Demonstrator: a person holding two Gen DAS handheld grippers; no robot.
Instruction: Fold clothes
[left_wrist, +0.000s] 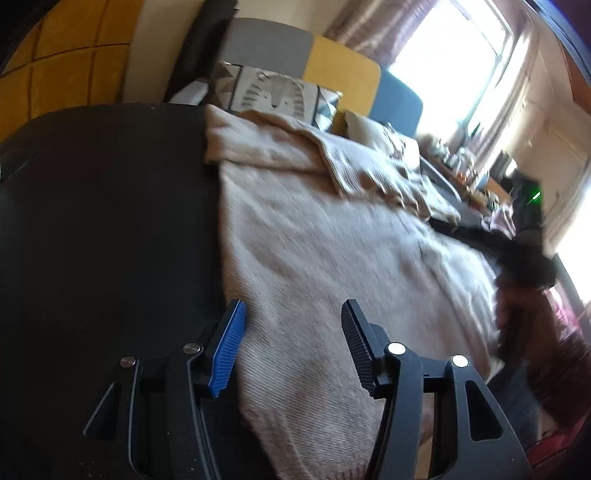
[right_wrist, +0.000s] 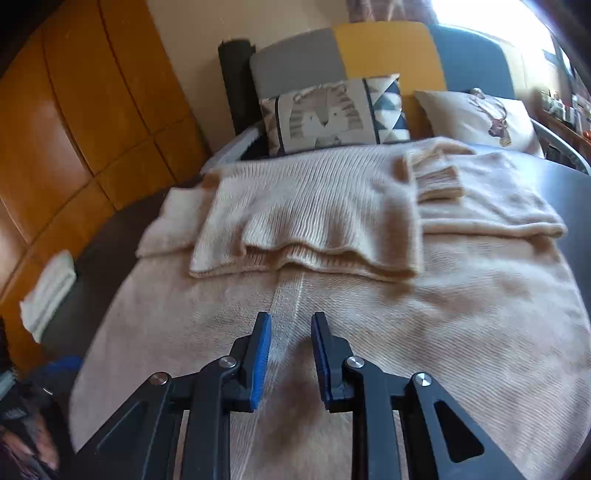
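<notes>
On the dark bench (right_wrist: 576, 192), in front of a sofa:
Garment: a cream knitted sweater (right_wrist: 332, 302) lies flat and covers most of the bench; both sleeves (right_wrist: 306, 229) are already folded across its far part.
Long axis: runs from the near hem, under the tools, away toward the cushions (right_wrist: 332, 114); a pale rib down the middle marks it in the right wrist view.
Left gripper (left_wrist: 291, 347): jaws wide and empty, poised over the sweater's left edge where knit meets bare bench.
Right gripper (right_wrist: 290, 354): jaws narrow and opening, nothing between them, centred over the middle rib near the hem.
Key relation: the sweater's unfolded lower half lies directly below and ahead of both tools; whether the fingertips touch the knit cannot be told.
Nearer hand: left for the side edge, right for the centre of the hem.
Likely next step: grasp the near hem and carry it forward over the sleeves.
Other: a small folded white cloth (right_wrist: 48, 291) lies at the bench's left side.
</notes>
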